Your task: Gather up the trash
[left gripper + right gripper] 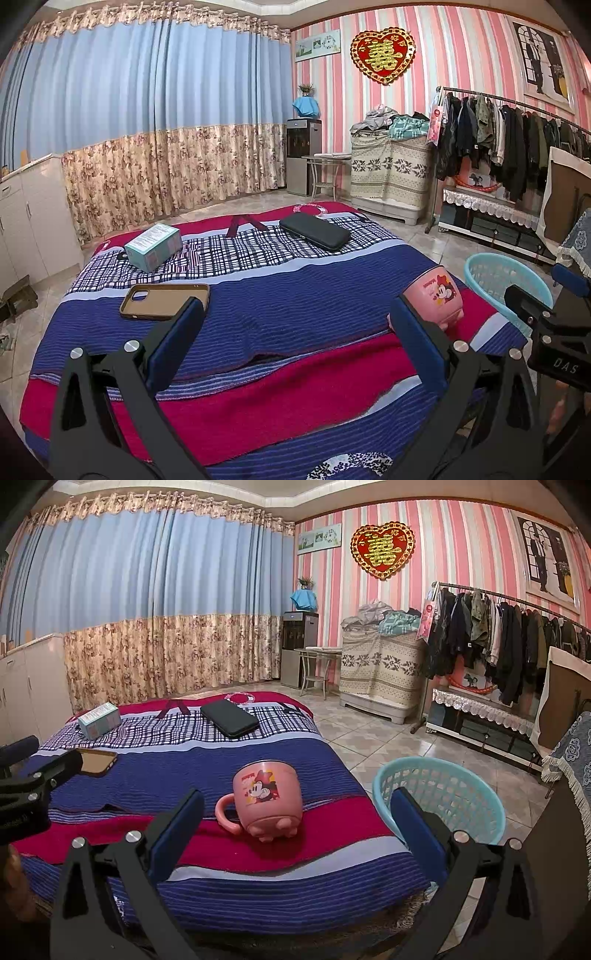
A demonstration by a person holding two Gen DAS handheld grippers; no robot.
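A pink cartoon mug [266,799] stands on the bed's red stripe, just ahead of my open, empty right gripper [297,821]; it also shows in the left wrist view [434,297]. A teal box [153,245], a brown phone case [164,301] and a black pouch [314,230] lie on the striped bedspread [280,306]. My left gripper [297,338] is open and empty above the blue stripe, the phone case by its left finger. A light-blue mesh basket [439,797] stands on the floor right of the bed.
White cabinets [33,218] stand left of the bed. A water dispenser [301,158], small table, covered chest and clothes rack [509,140] line the far and right walls. Tiled floor [373,734] lies between bed and rack.
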